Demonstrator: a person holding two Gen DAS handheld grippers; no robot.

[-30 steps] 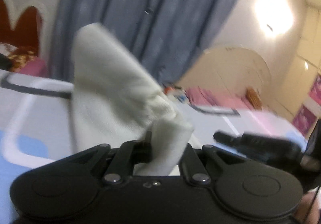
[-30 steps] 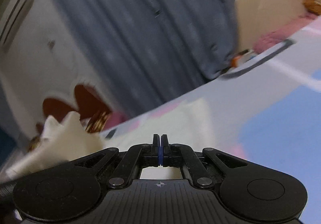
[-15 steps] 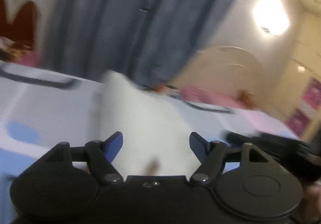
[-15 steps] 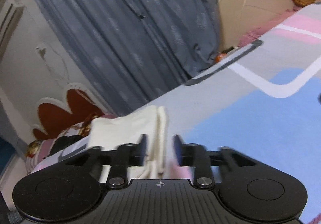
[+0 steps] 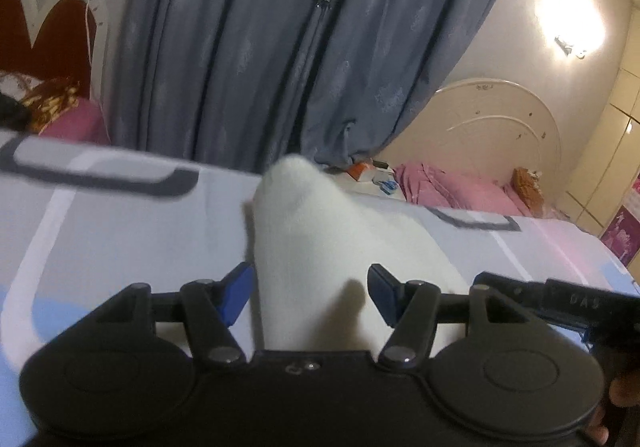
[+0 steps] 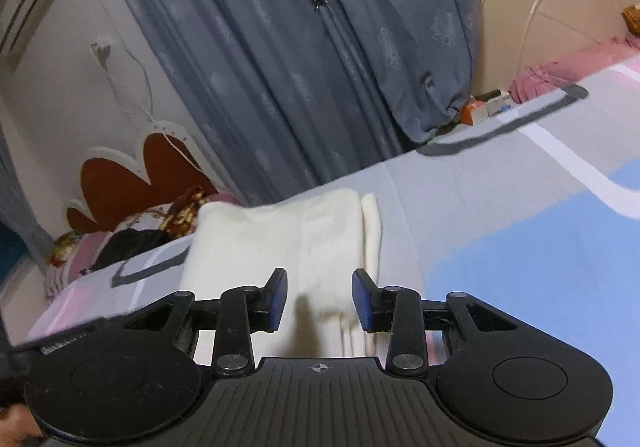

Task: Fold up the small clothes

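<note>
A small white garment (image 5: 320, 243) lies folded on the bed sheet, straight ahead of both grippers; in the right wrist view (image 6: 304, 235) its folded edge shows layers on the right side. My left gripper (image 5: 308, 297) is open and empty, its blue pads either side of the cloth's near end. My right gripper (image 6: 320, 299) is open and empty, just above the garment's near edge. The right tool's black body (image 5: 560, 303) shows at the right of the left wrist view.
The bed sheet (image 6: 520, 231) is grey, light blue and pink with white and dark lines. Blue curtains (image 5: 304, 47) hang behind. A red headboard with pillows (image 6: 132, 183) is at the left, a cream headboard (image 5: 492, 143) and pink bedding at the right.
My left gripper let go of the white garment and opened; the cloth dropped flat onto the sheet. My right gripper opened too. Both have drawn back slightly.
</note>
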